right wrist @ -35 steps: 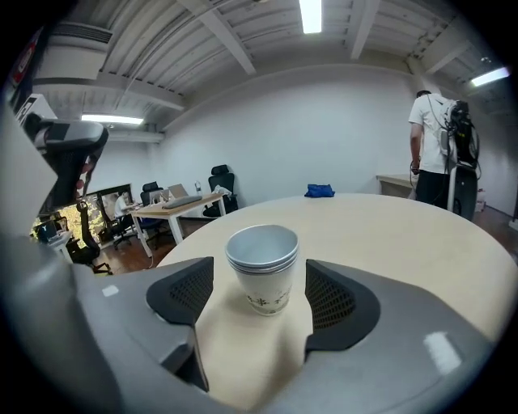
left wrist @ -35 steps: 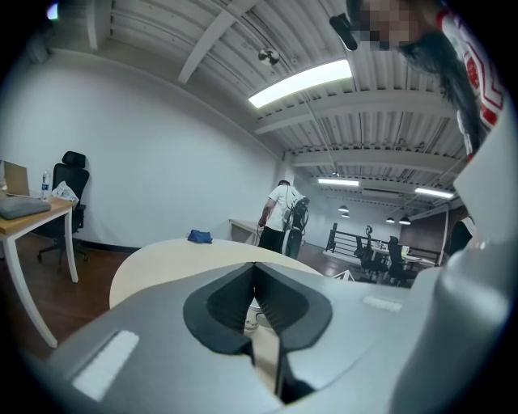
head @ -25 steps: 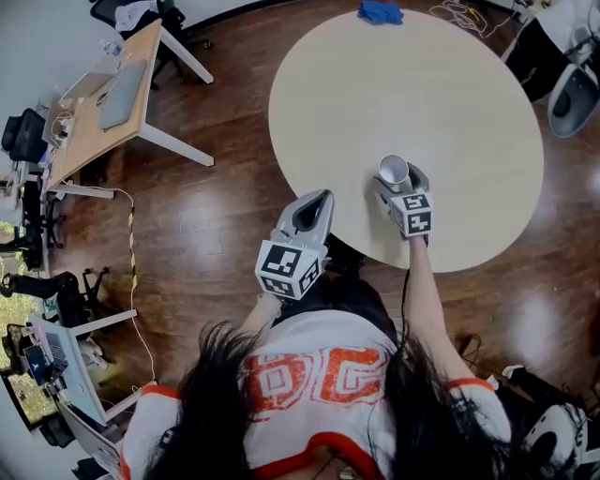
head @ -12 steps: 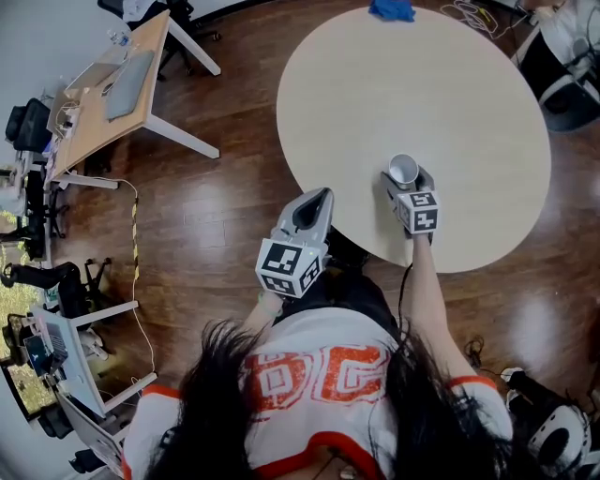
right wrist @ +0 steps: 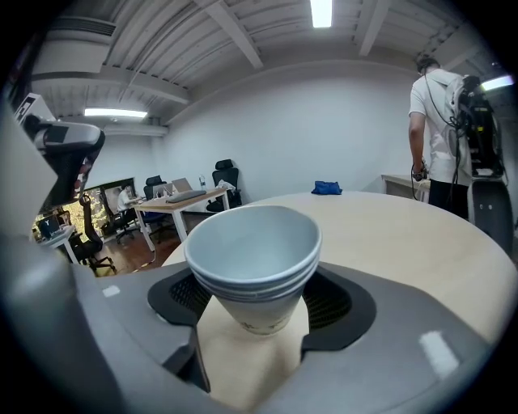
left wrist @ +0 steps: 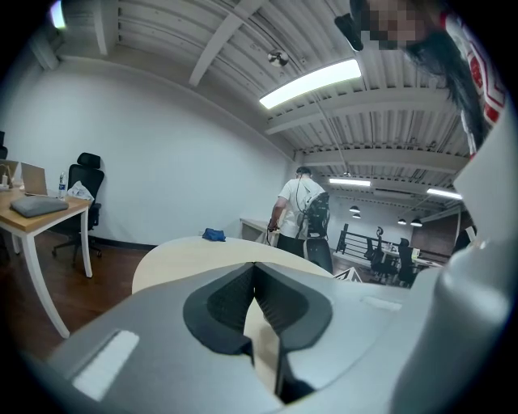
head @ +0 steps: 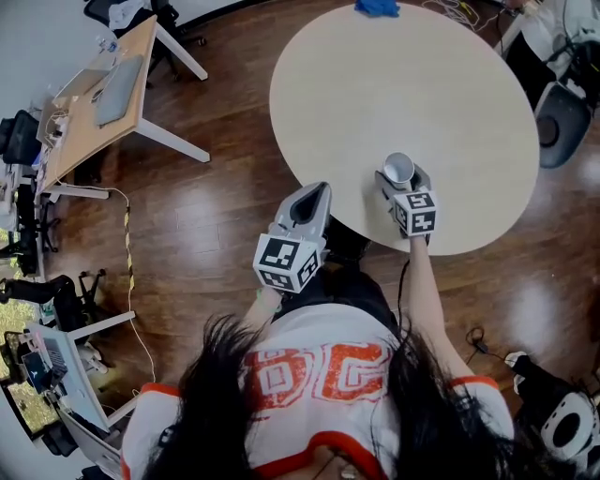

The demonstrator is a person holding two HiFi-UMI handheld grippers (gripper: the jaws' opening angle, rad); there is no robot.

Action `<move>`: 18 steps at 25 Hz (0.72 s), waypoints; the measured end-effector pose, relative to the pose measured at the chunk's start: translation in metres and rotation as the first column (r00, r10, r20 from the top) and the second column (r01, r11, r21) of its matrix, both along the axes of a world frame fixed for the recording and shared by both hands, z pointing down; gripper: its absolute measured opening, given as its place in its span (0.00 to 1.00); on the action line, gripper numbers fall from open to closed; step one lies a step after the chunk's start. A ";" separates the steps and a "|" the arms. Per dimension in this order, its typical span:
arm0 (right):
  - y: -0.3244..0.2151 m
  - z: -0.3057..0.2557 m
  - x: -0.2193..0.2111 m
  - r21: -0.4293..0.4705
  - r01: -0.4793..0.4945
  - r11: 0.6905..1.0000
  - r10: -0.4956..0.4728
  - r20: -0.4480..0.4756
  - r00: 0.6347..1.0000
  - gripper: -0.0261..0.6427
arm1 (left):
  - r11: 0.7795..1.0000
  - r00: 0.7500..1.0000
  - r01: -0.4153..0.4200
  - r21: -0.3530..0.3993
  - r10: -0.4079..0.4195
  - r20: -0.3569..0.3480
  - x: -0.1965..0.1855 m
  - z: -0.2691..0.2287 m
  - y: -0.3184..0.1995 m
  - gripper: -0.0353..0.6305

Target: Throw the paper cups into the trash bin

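Observation:
A stack of white paper cups [head: 399, 167] stands upright between the jaws of my right gripper [head: 398, 174], over the near part of the round beige table [head: 450, 94]. In the right gripper view the cups [right wrist: 255, 251] fill the gap of the right gripper [right wrist: 255, 301]. Its jaws have just been closing, and the pads now press on the stack's lower sides. My left gripper [head: 309, 208] hangs over the wood floor just left of the table's edge. In its own view the left gripper [left wrist: 256, 267] is shut with nothing in it.
A blue cloth [head: 377, 8] lies at the table's far edge. A wooden desk [head: 98, 103] with a laptop stands at the far left, with cables on the floor beside it. A dark chair [head: 561, 117] is at the right. A person [right wrist: 441, 137] stands beyond the table.
The right gripper's jaws have drawn in around the cup stack and it has shifted slightly with them. The left gripper has stayed where it was.

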State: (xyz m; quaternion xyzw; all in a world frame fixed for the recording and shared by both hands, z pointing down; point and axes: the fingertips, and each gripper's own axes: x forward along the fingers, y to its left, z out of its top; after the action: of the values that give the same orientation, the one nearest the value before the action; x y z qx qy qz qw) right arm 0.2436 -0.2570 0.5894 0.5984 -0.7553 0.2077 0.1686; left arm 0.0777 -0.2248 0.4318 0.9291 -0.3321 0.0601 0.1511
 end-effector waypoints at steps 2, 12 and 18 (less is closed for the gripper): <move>0.005 -0.002 -0.007 -0.002 -0.010 1.000 0.010 -0.001 1.000 0.53 | 1.000 1.000 -0.012 0.000 0.012 -0.006 -0.005 -0.001 0.001 0.05; 0.047 -0.028 -0.043 0.029 -0.077 0.997 0.077 0.013 0.997 0.53 | 0.998 0.997 -0.063 0.010 0.064 -0.039 -0.034 -0.009 0.020 0.05; 0.075 -0.034 -0.074 0.041 -0.122 0.992 0.120 0.048 0.992 0.53 | 0.996 0.995 -0.091 0.013 0.091 -0.047 -0.059 -0.007 0.035 0.05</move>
State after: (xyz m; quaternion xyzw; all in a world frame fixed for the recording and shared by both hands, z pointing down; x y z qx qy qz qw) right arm 0.1695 -0.1817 0.5555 0.6420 -0.7255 0.2142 0.1253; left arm 0.0186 -0.1901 0.4245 0.9453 -0.2860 0.0429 0.1512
